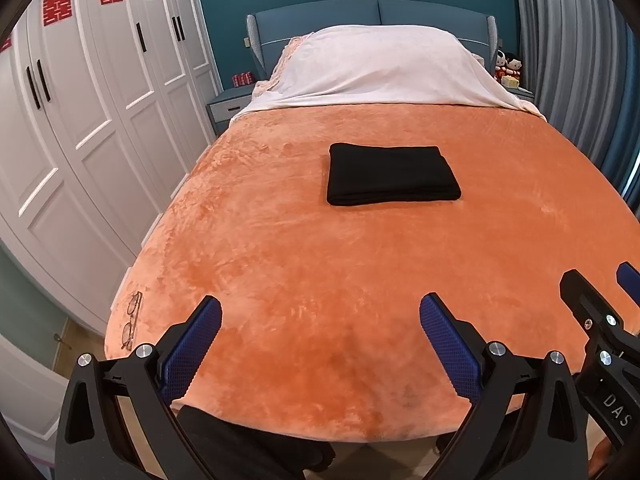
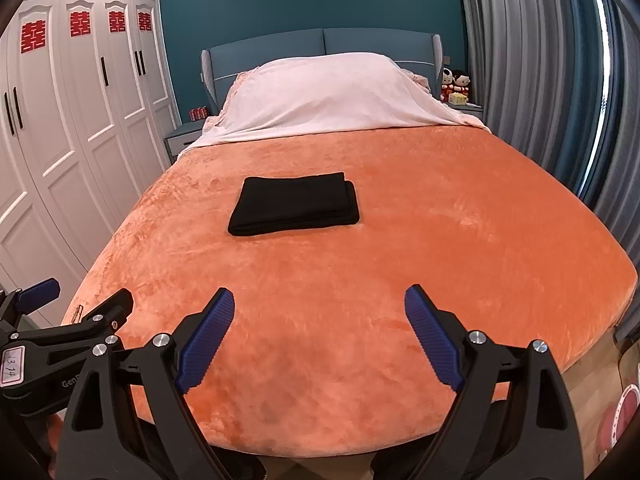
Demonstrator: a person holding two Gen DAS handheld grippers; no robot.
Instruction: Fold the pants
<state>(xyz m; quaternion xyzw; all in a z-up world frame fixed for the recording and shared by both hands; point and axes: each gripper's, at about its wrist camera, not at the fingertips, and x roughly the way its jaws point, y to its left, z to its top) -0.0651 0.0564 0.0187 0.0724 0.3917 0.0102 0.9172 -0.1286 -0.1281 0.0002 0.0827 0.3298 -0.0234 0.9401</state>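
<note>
Bed: orange plush blanket (image 1: 360, 280) fills most of both views, smoothed flat, reads as the folding surface.
Wardrobe: white doors (image 1: 80, 120) at frame left, red double-happiness cutouts (image 1: 57, 10) along the upper left.
Pillows: under a pale sheet (image 1: 380, 68) at upper centre, clear of the work area.
Pants: black pants (image 1: 392, 176) lie centre frame, left of centre in the right wrist view, already a neat flat rectangle. Judged: folding looks finished.
Left gripper: left gripper (image 1: 320, 334) bottom centre, jaws spread wide, nothing between, well short of the pants.
Right gripper: right gripper (image 2: 319, 326) bottom centre, also wide apart and empty; both look backed off to the near edge.
Glasses: eyeglasses (image 1: 132, 320) at lower left on the blanket edge, out of the way.
Writing: "DAS" at lower right on the right gripper's body; a tag reading roughly "13.14" and partial "Gen" at lower left on the left one.
</note>
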